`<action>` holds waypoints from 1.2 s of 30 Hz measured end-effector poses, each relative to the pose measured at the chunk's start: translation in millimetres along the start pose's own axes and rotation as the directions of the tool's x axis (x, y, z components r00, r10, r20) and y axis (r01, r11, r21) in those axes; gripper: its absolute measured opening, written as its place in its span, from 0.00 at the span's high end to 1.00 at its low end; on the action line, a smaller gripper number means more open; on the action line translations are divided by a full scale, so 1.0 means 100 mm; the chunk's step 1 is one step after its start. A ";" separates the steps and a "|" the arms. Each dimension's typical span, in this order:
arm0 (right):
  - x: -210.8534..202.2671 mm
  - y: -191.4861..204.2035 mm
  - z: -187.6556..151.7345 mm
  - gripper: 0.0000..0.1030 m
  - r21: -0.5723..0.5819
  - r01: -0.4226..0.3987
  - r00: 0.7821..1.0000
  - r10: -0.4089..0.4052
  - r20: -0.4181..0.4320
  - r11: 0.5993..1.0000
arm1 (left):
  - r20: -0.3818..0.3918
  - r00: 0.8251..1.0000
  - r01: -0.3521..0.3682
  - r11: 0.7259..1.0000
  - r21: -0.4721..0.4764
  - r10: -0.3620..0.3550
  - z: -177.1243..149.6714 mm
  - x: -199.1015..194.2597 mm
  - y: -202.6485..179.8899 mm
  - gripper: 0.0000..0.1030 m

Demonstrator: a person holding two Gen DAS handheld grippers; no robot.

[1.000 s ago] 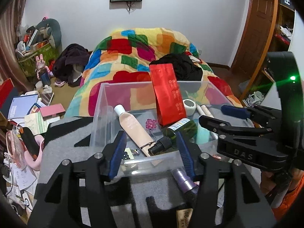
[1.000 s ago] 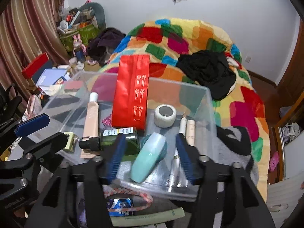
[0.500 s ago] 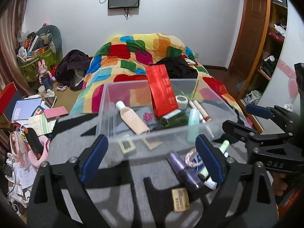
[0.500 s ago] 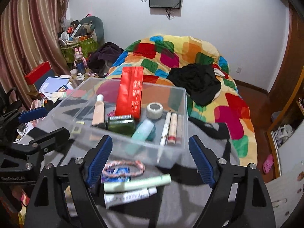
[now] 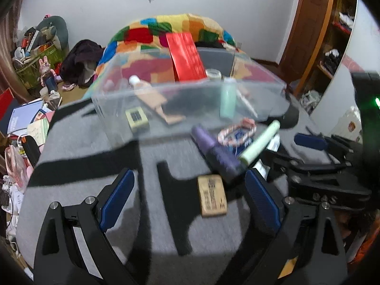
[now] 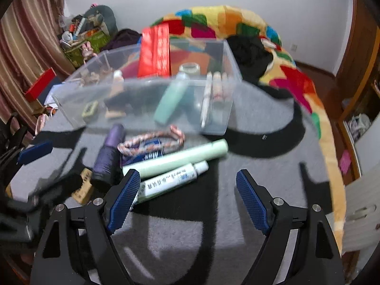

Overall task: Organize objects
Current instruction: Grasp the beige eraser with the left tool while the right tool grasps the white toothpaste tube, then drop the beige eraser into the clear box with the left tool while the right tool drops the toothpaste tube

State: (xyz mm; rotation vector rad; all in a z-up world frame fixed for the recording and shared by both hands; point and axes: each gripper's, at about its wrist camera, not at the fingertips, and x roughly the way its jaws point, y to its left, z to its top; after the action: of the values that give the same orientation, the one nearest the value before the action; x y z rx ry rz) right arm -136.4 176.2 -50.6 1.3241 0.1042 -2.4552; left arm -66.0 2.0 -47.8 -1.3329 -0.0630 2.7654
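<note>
A clear plastic bin stands on the grey cloth and holds a red box, a mint bottle and other toiletries. In front of it lie a purple bottle, a pale green tube, a white tube, a braided cord and a tan block. My left gripper hovers open over the tan block. My right gripper is open, its left finger beside the white tube.
A bed with a patchwork quilt lies behind the bin. Boxes, books and toys crowd the floor at the left. A wooden door and shelves stand at the right. Bare grey cloth spreads right of the tubes.
Both grippers have drawn back from over the bin and sunk toward the near cloth. Their jaws have spread much wider, and the loose items in front of the bin have come into view.
</note>
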 end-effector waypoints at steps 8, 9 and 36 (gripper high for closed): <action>0.10 -0.04 -0.05 0.25 0.043 -0.008 1.000 0.009 -0.006 0.999 | -0.030 0.999 -0.024 1.000 0.019 0.025 -0.15 0.13 -0.03 0.08; 0.09 -0.05 -0.08 0.27 0.033 -0.004 1.000 0.004 -0.003 0.999 | -0.031 0.999 -0.025 1.000 0.015 0.026 -0.16 0.15 -0.03 0.09; -0.28 -0.31 -0.36 0.85 -0.007 0.022 0.999 -0.022 0.047 1.000 | 0.024 0.999 -0.040 0.999 0.022 0.039 -0.30 -0.03 0.03 0.74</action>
State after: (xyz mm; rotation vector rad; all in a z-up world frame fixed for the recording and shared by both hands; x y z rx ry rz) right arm -104.0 221.0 -50.8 1.2677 0.1170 -2.4998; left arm -40.7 -1.4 -64.4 -1.3104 -0.0075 2.8061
